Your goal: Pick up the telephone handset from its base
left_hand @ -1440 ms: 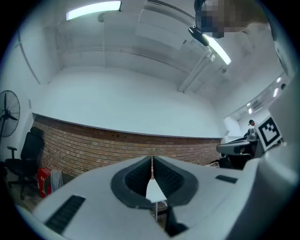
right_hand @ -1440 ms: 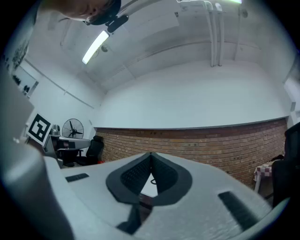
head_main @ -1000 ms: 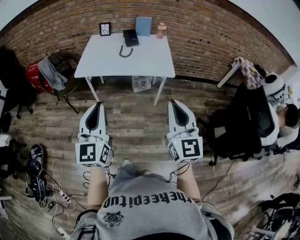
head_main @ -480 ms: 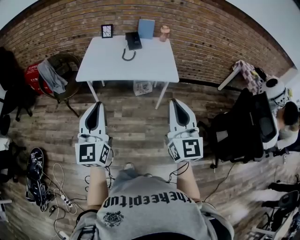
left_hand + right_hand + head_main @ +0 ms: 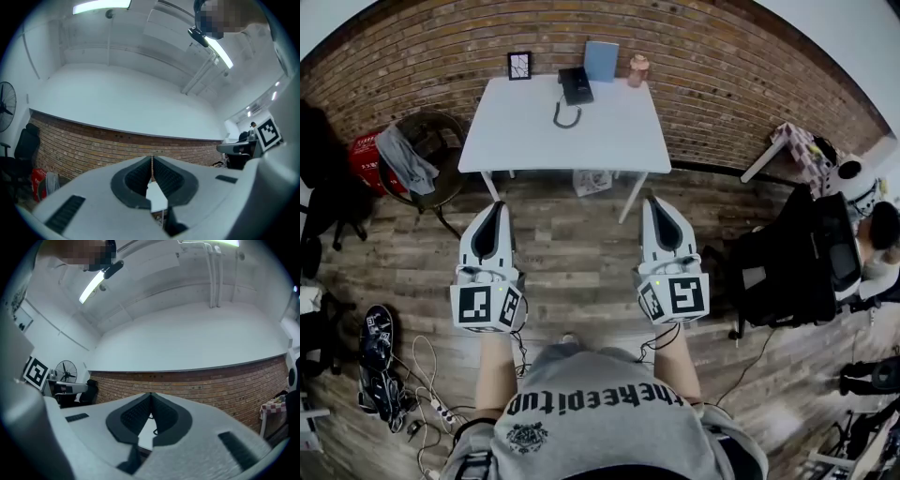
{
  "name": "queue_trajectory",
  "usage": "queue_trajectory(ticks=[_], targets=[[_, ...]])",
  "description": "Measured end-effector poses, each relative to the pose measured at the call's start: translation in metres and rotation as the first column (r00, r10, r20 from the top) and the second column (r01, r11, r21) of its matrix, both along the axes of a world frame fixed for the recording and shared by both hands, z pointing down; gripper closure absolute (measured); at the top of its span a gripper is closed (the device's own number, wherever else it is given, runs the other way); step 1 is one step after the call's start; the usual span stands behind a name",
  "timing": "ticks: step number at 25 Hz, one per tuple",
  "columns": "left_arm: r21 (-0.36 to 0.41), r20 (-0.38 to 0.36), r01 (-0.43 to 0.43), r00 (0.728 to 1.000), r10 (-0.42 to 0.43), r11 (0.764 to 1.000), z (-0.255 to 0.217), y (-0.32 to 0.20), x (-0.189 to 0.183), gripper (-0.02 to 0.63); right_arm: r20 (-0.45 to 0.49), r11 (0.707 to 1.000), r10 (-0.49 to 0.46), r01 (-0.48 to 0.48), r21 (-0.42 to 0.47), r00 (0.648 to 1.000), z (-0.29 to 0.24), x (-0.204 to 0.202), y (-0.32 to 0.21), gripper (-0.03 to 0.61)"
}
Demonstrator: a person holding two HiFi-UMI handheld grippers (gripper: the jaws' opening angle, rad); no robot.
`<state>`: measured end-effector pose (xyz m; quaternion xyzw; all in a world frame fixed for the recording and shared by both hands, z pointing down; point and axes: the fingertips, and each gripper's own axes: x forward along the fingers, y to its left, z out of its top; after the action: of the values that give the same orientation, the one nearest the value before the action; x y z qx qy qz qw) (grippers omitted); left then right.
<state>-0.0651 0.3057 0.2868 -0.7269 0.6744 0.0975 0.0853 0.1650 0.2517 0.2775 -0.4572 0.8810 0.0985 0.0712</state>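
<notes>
Telephone handset [image 5: 573,84] on far table [image 5: 609,131], well beyond left gripper [image 5: 494,211] and right gripper [image 5: 652,204]; fingers [image 5: 136,178] of both pressed together, empty

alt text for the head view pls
Seen from above, a person holds the left gripper and right gripper, both shut and empty, over a wood floor, facing a white table against a brick wall; a black telephone sits on it.

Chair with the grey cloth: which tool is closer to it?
Left. The chair stands just ahead-left of the left tool; the right tool is well off to its right.
</notes>
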Motion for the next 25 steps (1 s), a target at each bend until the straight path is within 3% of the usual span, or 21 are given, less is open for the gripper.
queue_trajectory(ticks=[14, 25], targets=[[-0.053, -0.026, -0.016, 1.0, 0.015, 0.998, 0.019, -0.03, -0.031, 0.6, -0.007, 0.998, 0.038, -0.039, -0.042, 0.999, 0.018, -0.021, -0.029, 0.575], [-0.045, -0.018, 0.011, 1.0, -0.012, 0.999, 0.018, -0.105, -0.047, 0.6, -0.003, 1.0, 0.01, -0.011, -0.026, 1.0, 0.015, -0.039, -0.112, 0.575]])
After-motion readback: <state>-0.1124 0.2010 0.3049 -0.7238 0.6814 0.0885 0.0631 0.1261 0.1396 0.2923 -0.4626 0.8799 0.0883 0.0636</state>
